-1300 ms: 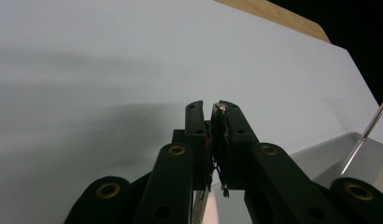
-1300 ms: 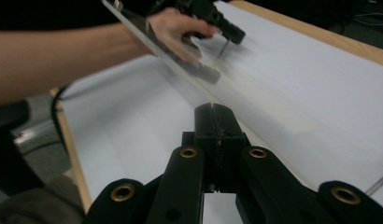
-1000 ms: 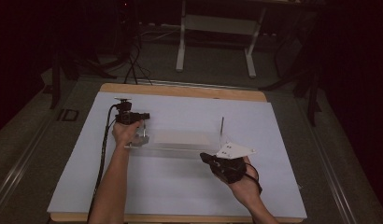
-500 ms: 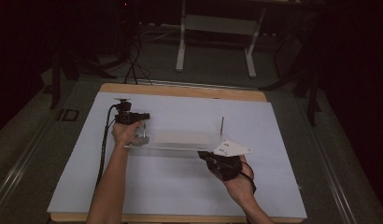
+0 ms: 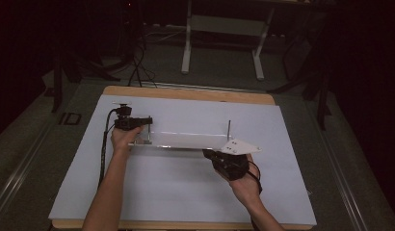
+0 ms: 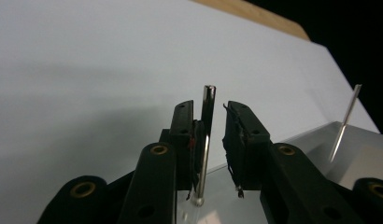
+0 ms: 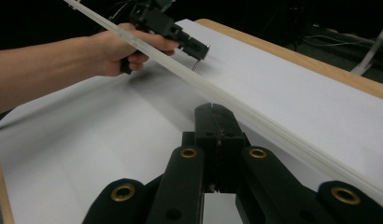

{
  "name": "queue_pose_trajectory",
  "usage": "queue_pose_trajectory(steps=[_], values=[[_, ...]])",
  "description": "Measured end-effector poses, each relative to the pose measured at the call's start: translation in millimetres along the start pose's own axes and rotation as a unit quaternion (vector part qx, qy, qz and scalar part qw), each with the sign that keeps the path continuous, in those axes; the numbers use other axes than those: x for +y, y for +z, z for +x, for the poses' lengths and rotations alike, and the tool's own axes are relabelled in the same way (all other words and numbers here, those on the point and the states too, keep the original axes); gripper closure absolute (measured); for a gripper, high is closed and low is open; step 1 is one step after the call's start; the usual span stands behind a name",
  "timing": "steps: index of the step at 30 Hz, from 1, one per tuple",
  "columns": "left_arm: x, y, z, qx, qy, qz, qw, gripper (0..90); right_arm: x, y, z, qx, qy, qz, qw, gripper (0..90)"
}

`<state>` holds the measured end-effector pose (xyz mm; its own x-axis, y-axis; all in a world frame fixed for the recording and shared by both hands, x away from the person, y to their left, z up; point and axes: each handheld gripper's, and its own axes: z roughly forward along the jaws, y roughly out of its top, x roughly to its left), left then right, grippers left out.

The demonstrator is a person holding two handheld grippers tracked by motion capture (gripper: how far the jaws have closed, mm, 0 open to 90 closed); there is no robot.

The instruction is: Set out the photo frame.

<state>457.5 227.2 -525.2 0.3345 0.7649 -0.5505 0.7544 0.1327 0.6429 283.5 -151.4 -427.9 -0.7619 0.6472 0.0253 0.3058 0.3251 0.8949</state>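
A: What is lying at the centre of the scene?

B: A clear acrylic plate (image 5: pixel 186 140) is lying on the white sheet (image 5: pixel 186 192) covering the table; everything else is placed relative to it; at the plate's left end, the left gripper (image 5: pixel 146 120) is straddling an upright metal pin (image 6: pixel 204 140), its jaws parted, one pad touching the pin and a gap showing on the other side.

A: And at the plate's right end?

B: A second pin (image 5: pixel 229 128) is standing free; beside that end the right gripper (image 7: pixel 217 122) is sitting with its jaws pressed together; whether anything thin is pinched between them, I cannot tell.

A: How should the step be done well?

B: Judging only, the left jaws should be closing squarely on the pin, keeping it upright.

A: Counts?

B: One plate; two pins; two grippers.
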Motion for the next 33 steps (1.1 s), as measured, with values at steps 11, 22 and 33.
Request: queue_pose_trajectory(steps=[11,22,33], values=[[-10.8,-28.4,-1.7,0.000,0.041,-0.019,0.9990,69.2,8.1,1.0,-4.6,-0.003,-0.001,0.000,1.0000,90.0],[-29.1,-61.0,-21.3,0.005,0.111,-0.030,0.9933,66.1,14.7,-0.9,-11.2,-0.005,0.004,-0.010,0.9999,90.0],[-38.4,-81.1,-26.5,0.012,0.128,-0.054,0.9903,64.0,19.8,0.8,-15.6,-0.008,0.005,-0.010,0.9999,90.0]])
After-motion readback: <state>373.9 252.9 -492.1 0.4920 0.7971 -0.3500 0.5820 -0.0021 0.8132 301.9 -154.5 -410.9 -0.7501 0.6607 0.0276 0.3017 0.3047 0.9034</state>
